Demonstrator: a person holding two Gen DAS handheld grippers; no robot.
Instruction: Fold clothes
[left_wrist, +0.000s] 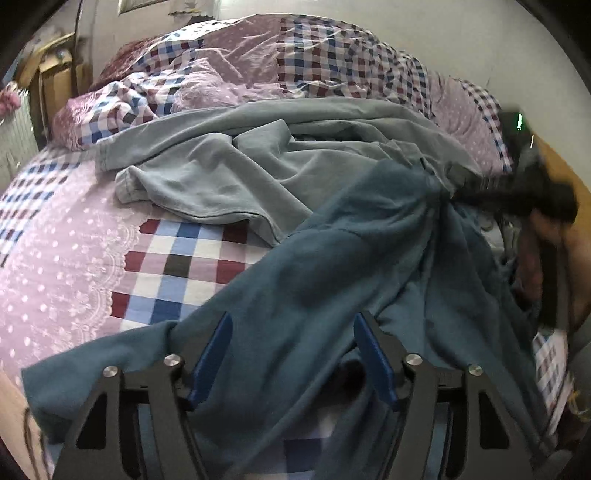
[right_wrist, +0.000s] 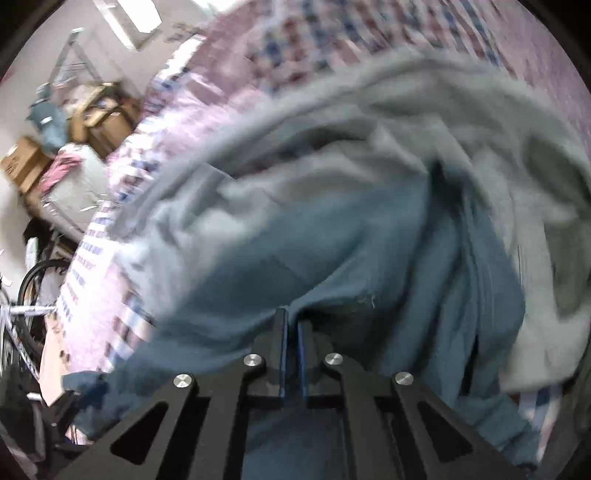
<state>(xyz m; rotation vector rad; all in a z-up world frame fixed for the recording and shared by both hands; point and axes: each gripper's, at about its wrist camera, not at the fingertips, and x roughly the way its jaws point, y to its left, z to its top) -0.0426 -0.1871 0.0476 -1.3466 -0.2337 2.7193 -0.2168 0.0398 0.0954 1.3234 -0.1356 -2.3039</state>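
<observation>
The dark teal garment (left_wrist: 332, 266) I'm working on is stretched between my two claws, hanging just above the bed (left_wrist: 74, 266) and draped over my left claw (left_wrist: 291, 354). That claw's blue fingers (left_wrist: 212, 354) stand spread apart, with the cloth lying loose across them. My right claw (right_wrist: 291, 325) is pressed together, pinching a bunched fold of the teal garment; in the left view it shows only as a dark blur at the cloth's far end. Behind it, a paler grey-blue garment (left_wrist: 236, 166) lies crumpled on the bed, touching the teal one. The bed is covered in a lilac dotted quilt with red, blue and white check panels, and a rumpled matching duvet (left_wrist: 295, 55) is heaped along the white wall. Past the bed's far side I see cardboard boxes (right_wrist: 26, 166) and a bicycle wheel (right_wrist: 33, 280), much blurred.
</observation>
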